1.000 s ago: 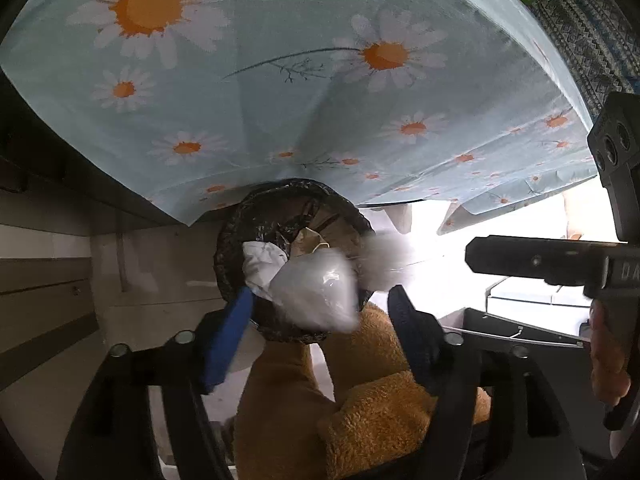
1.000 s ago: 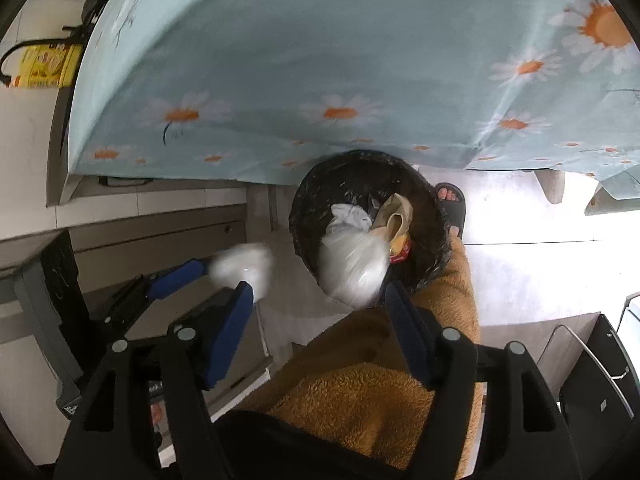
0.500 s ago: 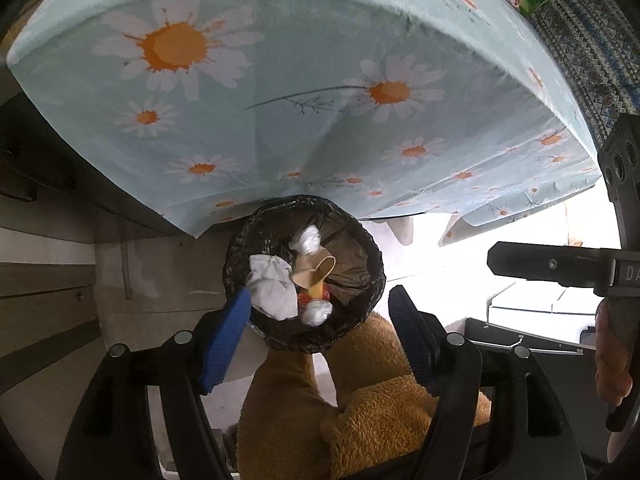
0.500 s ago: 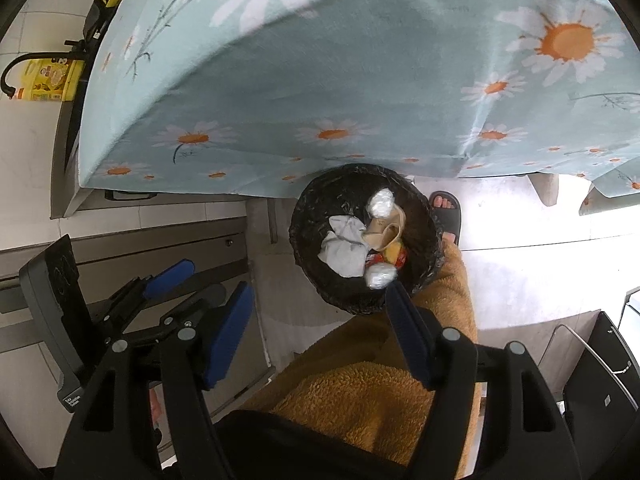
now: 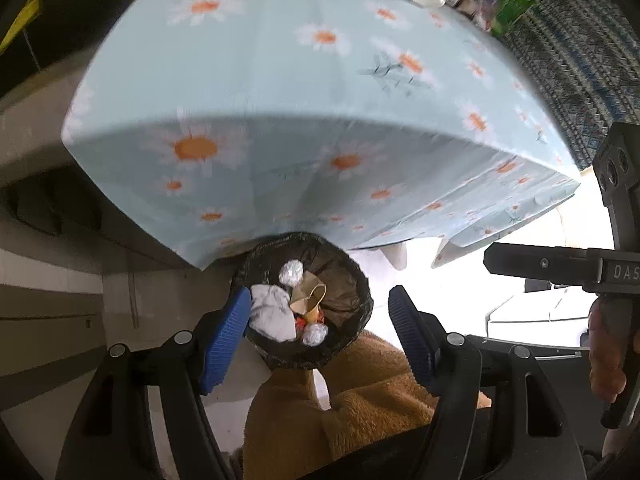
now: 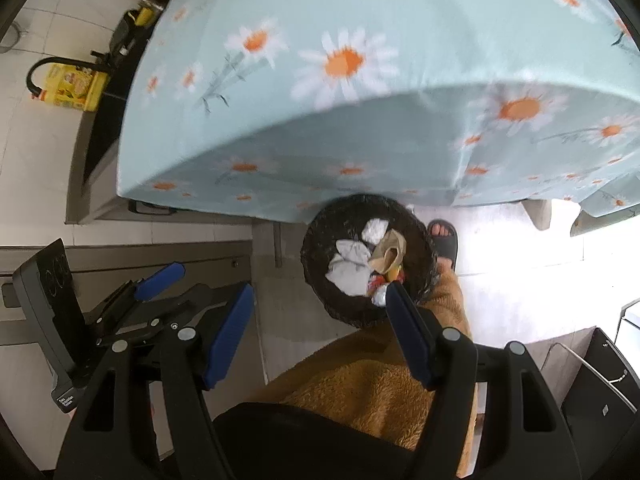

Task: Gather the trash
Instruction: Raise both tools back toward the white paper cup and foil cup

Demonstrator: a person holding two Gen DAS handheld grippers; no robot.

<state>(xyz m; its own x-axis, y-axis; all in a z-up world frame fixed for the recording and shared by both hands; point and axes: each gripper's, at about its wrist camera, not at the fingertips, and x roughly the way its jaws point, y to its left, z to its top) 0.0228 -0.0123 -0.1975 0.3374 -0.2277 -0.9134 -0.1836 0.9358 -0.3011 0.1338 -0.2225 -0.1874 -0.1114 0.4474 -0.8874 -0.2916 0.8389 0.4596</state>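
A round bin with a black liner [image 5: 362, 288] [image 6: 316, 236] stands on the floor by the table's edge. In it lie a crumpled white tissue [image 5: 274, 314] [image 6: 348, 266], a brown paper cup [image 5: 310, 298] [image 6: 386, 254], two small white wads [image 5: 291, 273] [image 5: 315, 335] and something red. High above the bin, my left gripper [image 5: 318, 340] is open with nothing between its blue pads. My right gripper [image 6: 320, 336] hangs beside it, also open and empty. One blue finger [image 6: 160, 276] of the left gripper shows at the left of the right wrist view.
A table under a light-blue daisy cloth [image 5: 320, 120] [image 6: 360, 140] overhangs the bin's far side. Orange fleece legs [image 6: 380, 368] and a foot in a dark sandal [image 6: 442, 238] are beside the bin. Yellow packages [image 6: 68, 84] lie on the floor; a low cabinet [image 6: 120, 256] runs along the left.
A second ago white wads were dropping, blurred, from both grippers; they now lie in the bin. Both grippers have risen, so the bin looks smaller and the tabletop shows.
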